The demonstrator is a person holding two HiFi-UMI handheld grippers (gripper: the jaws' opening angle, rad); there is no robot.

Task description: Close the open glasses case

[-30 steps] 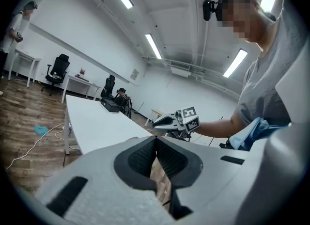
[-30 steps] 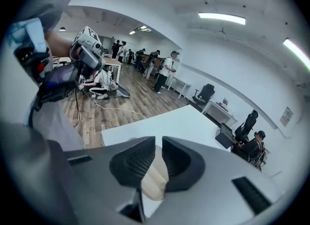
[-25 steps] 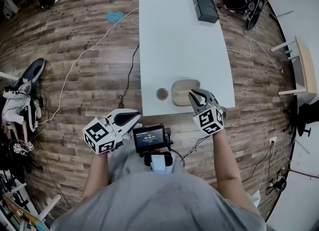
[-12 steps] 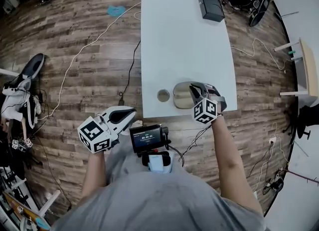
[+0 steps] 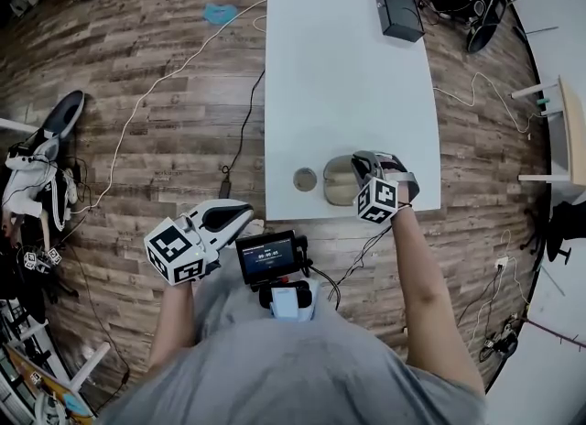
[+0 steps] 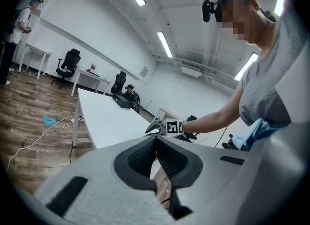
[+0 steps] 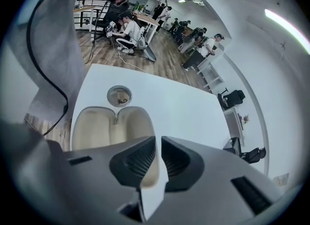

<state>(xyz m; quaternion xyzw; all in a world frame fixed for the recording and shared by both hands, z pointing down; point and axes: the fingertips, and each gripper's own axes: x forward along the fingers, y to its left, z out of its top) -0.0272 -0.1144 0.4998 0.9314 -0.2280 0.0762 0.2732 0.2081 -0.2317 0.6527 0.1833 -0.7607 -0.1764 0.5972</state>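
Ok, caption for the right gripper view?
Right tongs, barely apart, hover over the open glasses case on the white table.

The head view looks steeply down from above the person onto the white table [image 5: 348, 66] and the wooden floor [image 5: 156, 93]. The left gripper view looks from low off the table's near end, across its top, and catches the right gripper [image 6: 151, 129]. The right gripper view hangs close over the glasses case [image 7: 111, 127], which the head view also shows.
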